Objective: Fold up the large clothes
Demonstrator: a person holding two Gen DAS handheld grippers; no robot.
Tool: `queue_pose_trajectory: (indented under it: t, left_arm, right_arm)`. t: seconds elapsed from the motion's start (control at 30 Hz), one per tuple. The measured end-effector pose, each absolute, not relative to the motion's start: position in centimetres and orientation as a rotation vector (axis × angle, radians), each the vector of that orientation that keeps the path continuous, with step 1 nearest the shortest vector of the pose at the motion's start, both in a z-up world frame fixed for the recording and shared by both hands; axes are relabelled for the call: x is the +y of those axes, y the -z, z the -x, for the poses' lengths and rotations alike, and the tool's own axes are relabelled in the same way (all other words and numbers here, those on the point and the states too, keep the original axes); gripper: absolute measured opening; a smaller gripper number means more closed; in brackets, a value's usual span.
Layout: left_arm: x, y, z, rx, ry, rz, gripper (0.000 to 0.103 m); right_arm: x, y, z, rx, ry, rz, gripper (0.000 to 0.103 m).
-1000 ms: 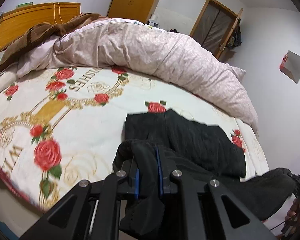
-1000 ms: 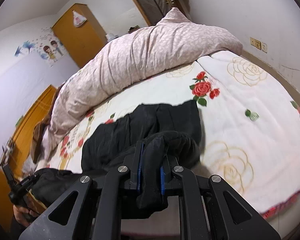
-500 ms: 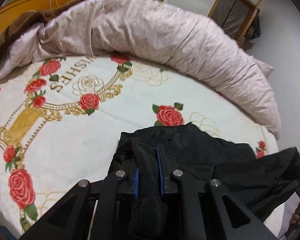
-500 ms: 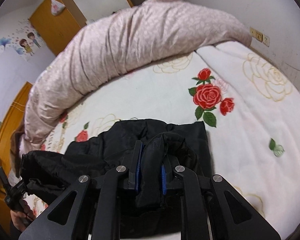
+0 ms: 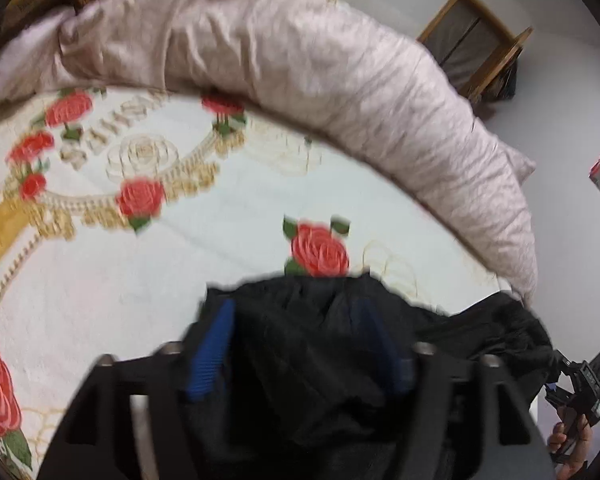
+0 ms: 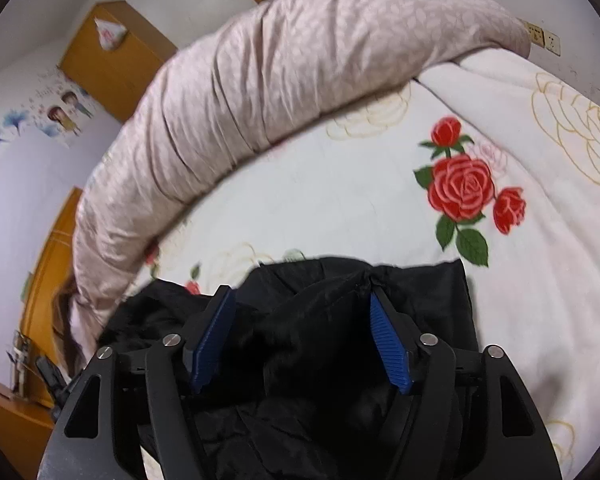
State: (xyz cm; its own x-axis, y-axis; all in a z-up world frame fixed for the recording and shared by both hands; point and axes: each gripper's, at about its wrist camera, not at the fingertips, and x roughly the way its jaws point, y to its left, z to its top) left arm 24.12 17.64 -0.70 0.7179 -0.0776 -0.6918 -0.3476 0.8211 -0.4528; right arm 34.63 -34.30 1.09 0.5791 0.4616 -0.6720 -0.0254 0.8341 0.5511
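Note:
A black garment [image 5: 320,352] lies bunched on the rose-patterned bed cover [image 5: 148,280] near the front edge of the bed. My left gripper [image 5: 300,344] is open, its blue pads [image 5: 212,352] spread wide with the black cloth lying loose between them. My right gripper [image 6: 302,340] is open too, its blue pads [image 6: 388,344] apart over the same garment [image 6: 320,360], which lies folded over itself. The left wrist view is blurred.
A long pink quilt [image 5: 300,72] is rolled across the back of the bed and also shows in the right wrist view [image 6: 280,72]. A wooden wardrobe [image 6: 112,60] and a wooden headboard [image 6: 48,264] stand behind. The bed cover [image 6: 380,200] stretches ahead of the garment.
Both grippers were shut on the black garment and have opened, letting it go. Both moved forward and down over the bed, laying the held edge onto the rest of the garment.

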Motion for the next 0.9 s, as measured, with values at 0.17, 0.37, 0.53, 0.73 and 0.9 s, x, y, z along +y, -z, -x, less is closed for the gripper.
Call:
queue_pose_trajectory:
  t: [0.17, 0.37, 0.53, 0.73, 0.9]
  left_arm:
    - [18.9, -0.5, -24.0, 0.703, -0.150, 0.600, 0.090]
    - [18.9, 2.2, -25.2, 0.836, -0.075, 0.512, 0.091]
    - [18.0, 4.9, -28.1, 0.947, -0.005, 0.446, 0.091]
    - [16.8, 4.0, -29.7, 0.883, -0.027, 0.397, 0.039]
    - [16.7, 6.5, -31.2, 0.869, -0.149, 0.384, 0.036]
  right_arm:
    - [-34.7, -1.3, -34.6, 0.843, -0.272, -0.470, 0.076]
    - [-35.7, 1.0, -35.5, 0.881, -0.331, -0.399, 0.076]
    - [-35.2, 3.7, -38.4, 0.995, -0.437, -0.333, 0.076]
    - [-32.6, 3.3, -39.9, 1.011, -0.339, -0.147, 0.017]
    - [-31.5, 5.7, -41.3, 1.030, -0.241, -0.128, 0.015]
